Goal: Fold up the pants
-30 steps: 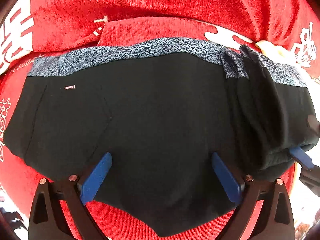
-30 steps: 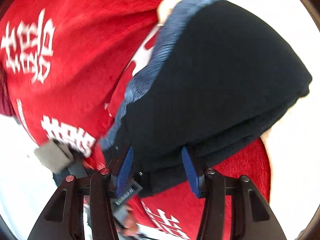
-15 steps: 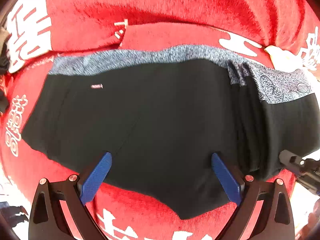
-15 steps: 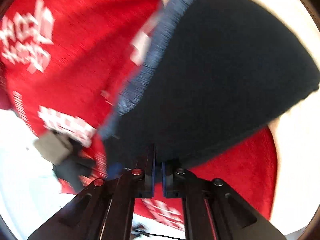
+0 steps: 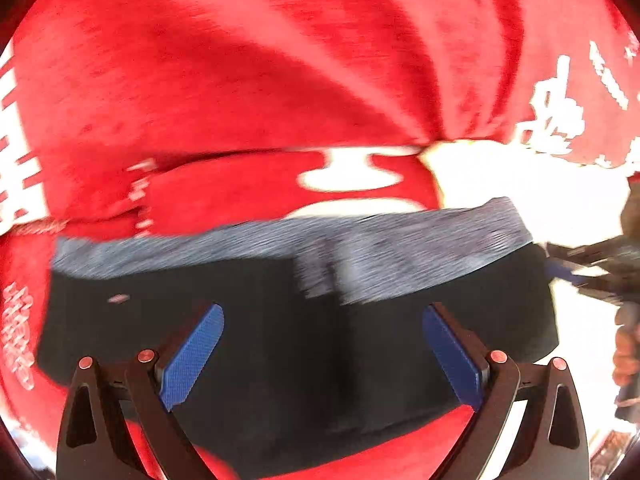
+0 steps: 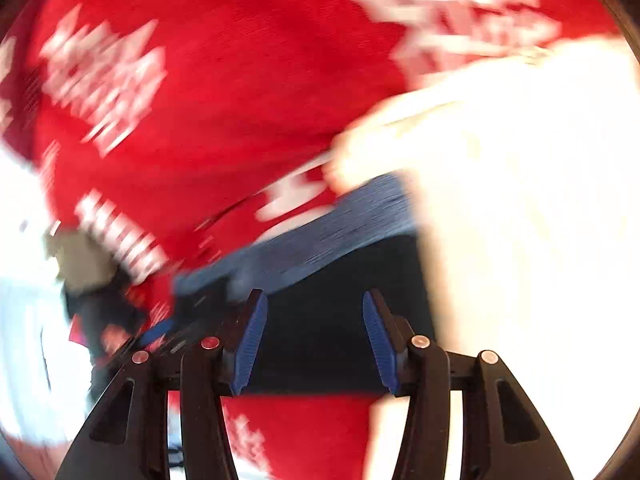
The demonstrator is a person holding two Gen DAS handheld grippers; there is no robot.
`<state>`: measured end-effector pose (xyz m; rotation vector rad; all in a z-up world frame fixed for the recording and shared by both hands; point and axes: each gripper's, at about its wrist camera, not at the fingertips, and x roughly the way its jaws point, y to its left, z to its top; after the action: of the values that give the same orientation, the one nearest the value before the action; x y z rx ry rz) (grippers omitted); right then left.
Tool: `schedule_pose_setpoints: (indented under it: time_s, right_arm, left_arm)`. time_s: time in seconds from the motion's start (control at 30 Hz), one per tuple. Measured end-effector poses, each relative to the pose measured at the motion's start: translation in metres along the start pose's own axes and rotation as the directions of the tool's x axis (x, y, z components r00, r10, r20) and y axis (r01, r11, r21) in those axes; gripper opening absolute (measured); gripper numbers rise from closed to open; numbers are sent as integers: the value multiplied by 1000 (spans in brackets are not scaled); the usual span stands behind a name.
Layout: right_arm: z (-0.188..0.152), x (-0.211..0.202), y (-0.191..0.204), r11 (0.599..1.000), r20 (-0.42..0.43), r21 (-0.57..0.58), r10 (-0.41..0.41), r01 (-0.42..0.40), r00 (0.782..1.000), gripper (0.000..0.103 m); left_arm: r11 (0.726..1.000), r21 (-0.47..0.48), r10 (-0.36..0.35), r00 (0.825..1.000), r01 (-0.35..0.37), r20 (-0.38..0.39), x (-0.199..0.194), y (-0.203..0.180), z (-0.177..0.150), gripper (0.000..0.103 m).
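Note:
Black pants [image 5: 248, 344] with a grey-blue patterned waistband [image 5: 360, 248] lie folded on a red blanket. My left gripper [image 5: 322, 354] is open and empty above the near part of the pants. My right gripper [image 6: 314, 342] is open and empty over the pants' right end [image 6: 332, 320], where the blue waistband [image 6: 340, 224] shows. The right gripper also shows at the right edge of the left wrist view [image 5: 592, 264]. Both views are motion-blurred.
A red blanket with white characters [image 5: 280, 80] covers the surface and bunches up behind the pants. A bright white area [image 6: 520, 220] lies to the right of the pants. A grey object [image 6: 80, 256] sits at the left in the right wrist view.
My right gripper closed on the pants' right end, then opened and let it go. The right end now lies folded flat over the middle. Both cameras have pulled back.

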<state>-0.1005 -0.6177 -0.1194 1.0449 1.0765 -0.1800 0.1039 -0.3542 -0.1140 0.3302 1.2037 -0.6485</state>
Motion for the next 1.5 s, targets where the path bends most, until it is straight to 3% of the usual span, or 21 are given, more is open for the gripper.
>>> schedule_pose_setpoints:
  time_s: [0.07,0.13,0.17,0.27,0.33,0.43,0.5,0.53,0.57,0.77,0.93,1.03,1.1,1.17,1.5]
  right_arm:
    - [12,23,-23,996,-58,83,29,-24,998,54]
    - [16,44,-42,990,-113,129,78,-63,991,36]
    - [14,49,-45,986,-120,147,92,-74,988,34]
    - [12,46,-30,985,-130,113,143,-129,981,29]
    - [10,42,-15,994,-149,28,112,-109,983,29]
    - [15,47,-6,997,-157,-77,-42,30,987,29]
    - [14,59,-6,984,-153,-133,-140,120,978,37]
    - [13,59,-6,980,-139,-137,-163,144,977,44]
    - [13,56,-5,978,-127,-139,-175,157,976,46]
    - [-8,22,21,935,-38,-219,-293,278,955,46]
    - [-30,5,59,917,26,-315,-250,246,968,46]
    - [-41,29,68,919,-34,-337,-227,203,973,46]
    - [-50,48,61,924,-109,-328,-244,197,964,46]
    - [-57,50,64,911,-73,-349,-261,220,963,46]
    - [-57,51,68,905,-166,-381,-267,187,949,46]
  left_arm:
    - [999,22,-43,999,43,4,9,-23,10,100]
    - [996,55,-72,997,71,13,17,-43,17,100]
    - [995,66,-78,997,76,20,20,-48,18,100]
    - [996,90,-19,1000,19,2,41,-54,15,100]
    - [997,71,48,997,-43,-67,66,-42,6,100]
    - [999,-50,-17,994,12,-105,79,-10,-9,103]
    - [999,-47,-6,993,1,-115,74,-6,-11,103]
    - [999,-32,5,993,-9,-115,72,-6,-13,103]
    - [999,-28,12,993,-15,-114,70,-6,-15,103]
    - [996,-62,50,991,-58,-126,54,2,-30,103]
    - [989,-98,94,985,-109,-147,38,12,-44,103]
    - [980,-147,108,977,-135,-183,26,21,-50,103]
    - [974,-163,122,972,-156,-202,17,25,-55,103]
    - [968,-166,150,966,-186,-211,5,26,-59,103]
    - [933,-226,221,941,-281,-255,-16,16,-77,103]
